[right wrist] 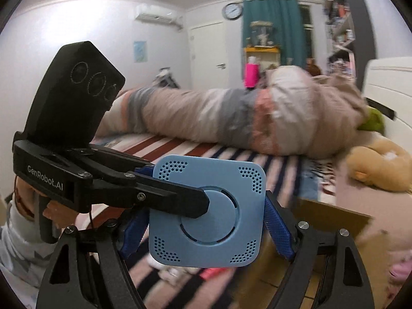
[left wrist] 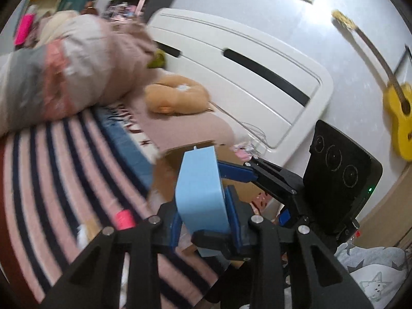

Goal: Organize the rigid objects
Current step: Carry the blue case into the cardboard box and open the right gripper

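Note:
A light blue square device (left wrist: 199, 193) with rounded corners and dotted vents is held in the air above the bed. My left gripper (left wrist: 203, 221) is shut on its two flat faces. In the right wrist view the device (right wrist: 226, 234) shows face-on, with a round centre disc. My right gripper (right wrist: 206, 229) has its blue fingers (right wrist: 276, 228) on the device's left and right edges; the left gripper's black finger (right wrist: 164, 197) crosses its face. The right gripper also shows in the left wrist view (left wrist: 239, 173), coming from the right.
A striped pink and navy bedspread (left wrist: 51, 180) covers the bed. A rolled quilt (right wrist: 231, 118) and a tan plush toy (left wrist: 177, 95) lie on it. A white headboard (left wrist: 244, 77) stands behind. A cardboard box (right wrist: 332, 221) sits below. A yellow guitar (left wrist: 399, 118) leans on the wall.

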